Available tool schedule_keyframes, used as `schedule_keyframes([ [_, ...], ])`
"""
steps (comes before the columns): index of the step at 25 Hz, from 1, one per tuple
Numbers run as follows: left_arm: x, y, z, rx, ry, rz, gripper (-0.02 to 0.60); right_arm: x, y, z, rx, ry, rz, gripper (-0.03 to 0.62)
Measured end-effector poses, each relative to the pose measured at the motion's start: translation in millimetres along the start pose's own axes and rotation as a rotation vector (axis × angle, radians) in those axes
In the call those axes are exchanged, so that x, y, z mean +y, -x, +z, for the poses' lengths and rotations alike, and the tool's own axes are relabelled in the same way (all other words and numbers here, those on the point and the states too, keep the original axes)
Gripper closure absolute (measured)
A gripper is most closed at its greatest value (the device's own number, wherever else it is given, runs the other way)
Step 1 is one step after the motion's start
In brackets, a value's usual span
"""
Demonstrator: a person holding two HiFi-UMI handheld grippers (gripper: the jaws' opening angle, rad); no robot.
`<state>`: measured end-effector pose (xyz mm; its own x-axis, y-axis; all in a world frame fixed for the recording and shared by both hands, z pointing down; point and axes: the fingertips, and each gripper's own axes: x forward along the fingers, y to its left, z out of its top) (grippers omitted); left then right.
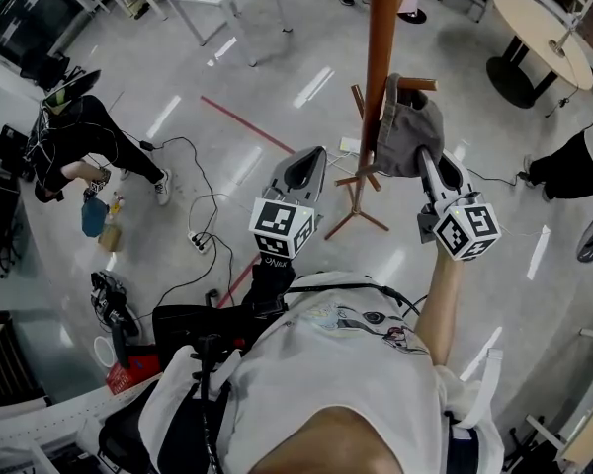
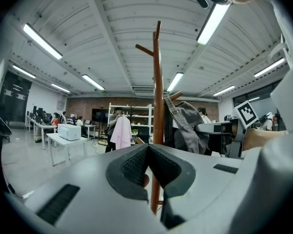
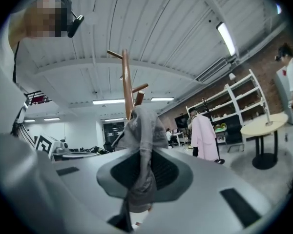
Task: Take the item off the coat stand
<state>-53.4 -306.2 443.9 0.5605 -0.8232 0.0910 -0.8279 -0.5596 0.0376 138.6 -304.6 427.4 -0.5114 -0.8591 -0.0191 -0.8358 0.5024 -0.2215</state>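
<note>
Where the grey fabric item (image 1: 407, 131) hangs: on a peg (image 1: 420, 85) of the wooden coat stand (image 1: 381, 38), close against the pole and not yet lifted clear.
Right gripper (image 3: 140, 172): pinching a hanging fold of the grey cloth between its pads, held roughly level at the item's lower part.
Left gripper (image 2: 147, 151): pads pressed together with nothing in them, held level on the person's side of the stand and apart from it.
Snag risk: the pegs slope upward, so I'd expect a straight pull toward the person to catch the cloth or its strap on the peg's tip; it likely needs lifting first.
Tipping risk: the stand is a slim pole on small splayed legs, and nothing steadies it; a caught strap and a sideways tug could rock it or bring it over.
Slip risk: only a thin fold seems gripped, so the cloth may slide from the pads if its weight swings free suddenly.
Cannot tell: whether a strap or the cloth body itself sits over the peg.
</note>
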Motion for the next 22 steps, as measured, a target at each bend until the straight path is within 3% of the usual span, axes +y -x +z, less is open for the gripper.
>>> schedule_keyframes([
  [6, -2.4, 1.4, -0.6, -0.006, -0.001, -0.008, 0.58, 5.4, 10.5, 18.5, -0.071, 0.038, -0.009, 0.539],
  [16, -7.6, 9.0, -0.9, -0.01, -0.002, -0.008, 0.58, 4.8, 46.0, 80.0, -0.28, 0.031, -0.058, 0.542],
  [22, -9.7, 14.9, 1.6, -0.009, -0.007, -0.007, 0.58, -4.3, 78.1, 87.5, -0.301, 0.056, -0.135, 0.542],
])
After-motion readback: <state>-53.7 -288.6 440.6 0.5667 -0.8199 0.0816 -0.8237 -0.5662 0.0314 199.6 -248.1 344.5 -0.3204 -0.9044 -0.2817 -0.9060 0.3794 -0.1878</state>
